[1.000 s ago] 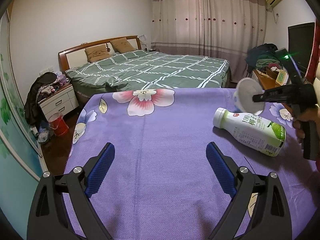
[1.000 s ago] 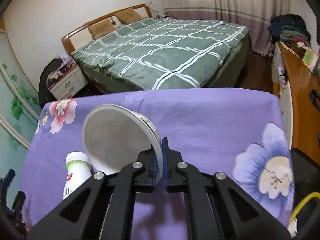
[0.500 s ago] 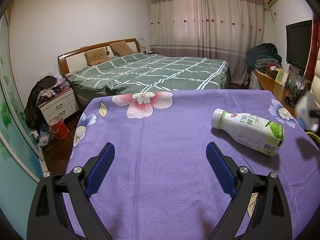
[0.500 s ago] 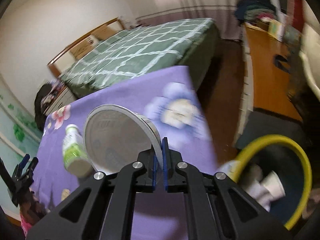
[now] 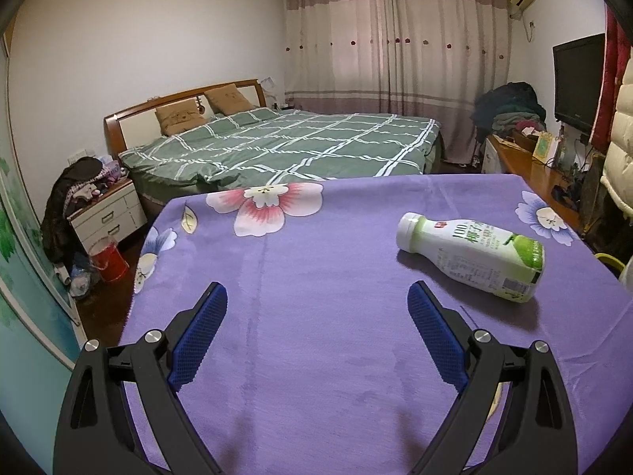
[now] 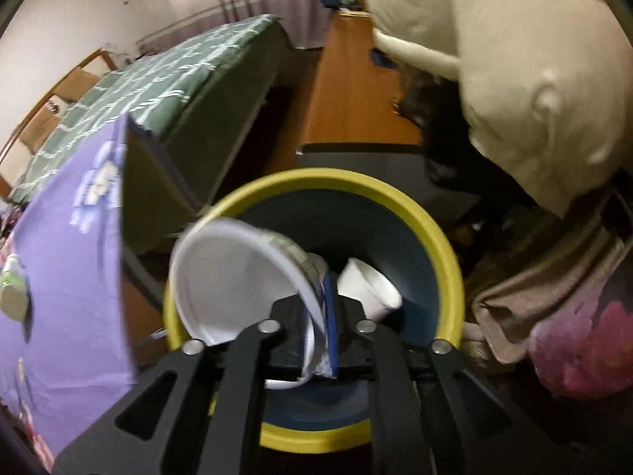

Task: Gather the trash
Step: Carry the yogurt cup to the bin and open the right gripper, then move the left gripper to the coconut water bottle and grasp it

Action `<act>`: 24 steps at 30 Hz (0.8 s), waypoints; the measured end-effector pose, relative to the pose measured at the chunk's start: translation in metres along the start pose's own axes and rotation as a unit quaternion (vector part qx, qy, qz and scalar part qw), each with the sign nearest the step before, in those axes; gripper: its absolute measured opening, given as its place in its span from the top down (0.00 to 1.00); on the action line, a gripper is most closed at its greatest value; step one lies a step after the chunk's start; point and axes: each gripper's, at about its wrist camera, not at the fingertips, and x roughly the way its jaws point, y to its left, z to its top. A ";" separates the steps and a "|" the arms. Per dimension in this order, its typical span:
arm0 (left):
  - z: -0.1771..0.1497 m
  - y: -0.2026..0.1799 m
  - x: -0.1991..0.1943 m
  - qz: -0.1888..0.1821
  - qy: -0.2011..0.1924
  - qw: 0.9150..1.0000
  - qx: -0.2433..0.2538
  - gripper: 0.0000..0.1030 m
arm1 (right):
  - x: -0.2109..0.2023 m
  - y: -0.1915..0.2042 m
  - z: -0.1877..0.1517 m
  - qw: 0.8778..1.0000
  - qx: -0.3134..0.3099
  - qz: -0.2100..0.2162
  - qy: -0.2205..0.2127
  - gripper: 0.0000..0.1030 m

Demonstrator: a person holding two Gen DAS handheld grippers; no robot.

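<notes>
My right gripper is shut on the rim of a white paper bowl and holds it over the mouth of a dark bin with a yellow rim. A white paper cup lies inside the bin. My left gripper is open and empty, low over the purple flowered tablecloth. A white and green drink bottle lies on its side on the cloth, right of the left gripper; its end shows at the left edge of the right wrist view.
A cream padded jacket hangs above the bin, with folded fabric to its right. A green checked bed stands beyond the table. A wooden desk runs along the right wall. A red bucket stands on the floor at left.
My right gripper has swung the paper bowl off the table to the right and down over the bin. The left gripper and the bottle have stayed in place.
</notes>
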 end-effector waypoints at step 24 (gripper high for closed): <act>0.015 -0.149 0.035 -0.060 0.077 0.993 0.071 0.11 | -0.019 0.010 -0.007 0.998 -0.023 0.033 -0.039 0.64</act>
